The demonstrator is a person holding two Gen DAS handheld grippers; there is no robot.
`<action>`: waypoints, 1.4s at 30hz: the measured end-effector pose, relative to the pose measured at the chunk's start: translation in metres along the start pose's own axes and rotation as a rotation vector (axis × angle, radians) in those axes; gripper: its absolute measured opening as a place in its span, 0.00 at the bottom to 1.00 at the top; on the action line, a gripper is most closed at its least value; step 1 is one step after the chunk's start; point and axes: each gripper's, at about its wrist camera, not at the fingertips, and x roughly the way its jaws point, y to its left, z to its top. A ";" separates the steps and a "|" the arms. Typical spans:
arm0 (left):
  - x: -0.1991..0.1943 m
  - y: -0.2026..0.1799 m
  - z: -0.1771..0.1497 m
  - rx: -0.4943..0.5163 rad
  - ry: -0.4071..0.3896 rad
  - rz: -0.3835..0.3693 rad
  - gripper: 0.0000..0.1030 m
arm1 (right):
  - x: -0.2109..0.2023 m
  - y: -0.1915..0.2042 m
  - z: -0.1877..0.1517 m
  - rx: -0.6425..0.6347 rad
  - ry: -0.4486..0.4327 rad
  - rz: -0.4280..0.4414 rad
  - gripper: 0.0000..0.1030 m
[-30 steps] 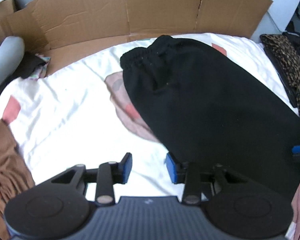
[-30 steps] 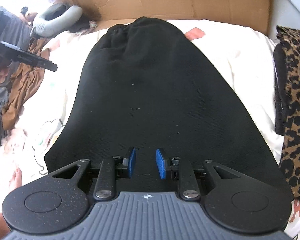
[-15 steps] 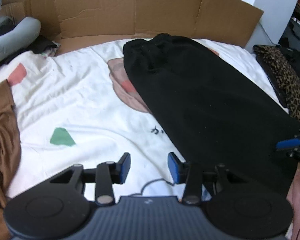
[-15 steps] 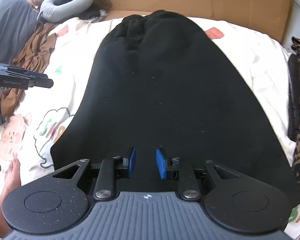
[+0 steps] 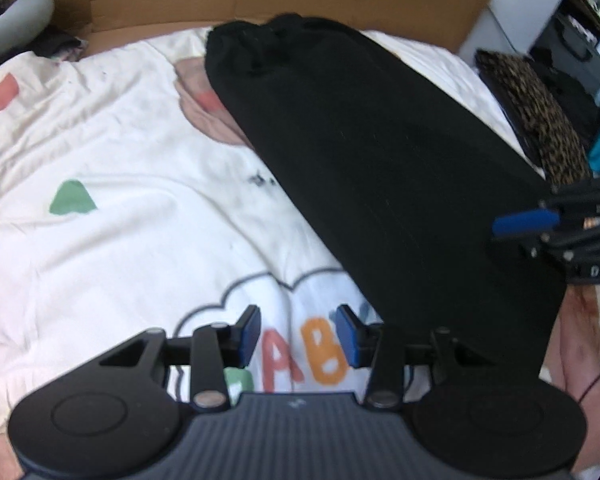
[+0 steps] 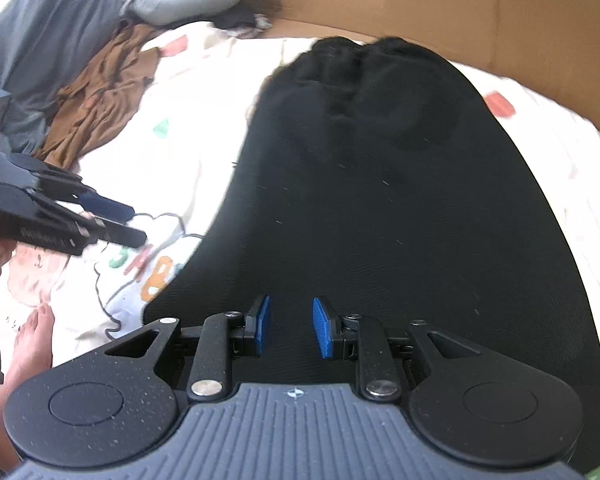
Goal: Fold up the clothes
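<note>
I had both grippers unclenched and empty: my right gripper (image 6: 288, 326) hovered over the black garment's (image 6: 380, 208) near hem, its length running away, while my left gripper (image 5: 298, 334) hung beside its left edge.

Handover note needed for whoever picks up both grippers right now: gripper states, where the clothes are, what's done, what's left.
Left gripper: open, empty, over the white printed bedsheet beside the garment's near corner.
Right gripper: open, empty, above the near end of the black fleece garment.
Garment lies flat lengthwise, gathered end towards the brown cardboard sheet.
Done: laid out.
Left: grasp the near edge, fold.
</note>
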 end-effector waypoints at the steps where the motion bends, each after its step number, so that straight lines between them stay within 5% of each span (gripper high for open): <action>1: 0.002 -0.001 -0.002 0.003 0.008 0.000 0.43 | 0.000 0.005 0.001 -0.024 -0.004 0.010 0.30; 7: 0.007 -0.002 -0.011 0.000 0.027 -0.006 0.43 | 0.002 0.027 0.001 -0.112 0.014 0.048 0.37; 18: 0.003 -0.018 -0.025 0.014 0.026 -0.160 0.41 | 0.012 0.070 -0.001 -0.236 0.064 0.134 0.44; 31: 0.004 -0.023 -0.012 -0.017 -0.020 -0.244 0.41 | 0.024 0.088 -0.010 -0.334 0.108 0.073 0.45; 35: 0.000 -0.023 -0.014 -0.008 -0.026 -0.242 0.41 | 0.021 0.080 -0.011 -0.311 0.098 0.067 0.25; 42: 0.003 -0.026 -0.026 0.024 0.003 -0.235 0.43 | 0.008 0.062 -0.010 -0.245 0.078 0.074 0.03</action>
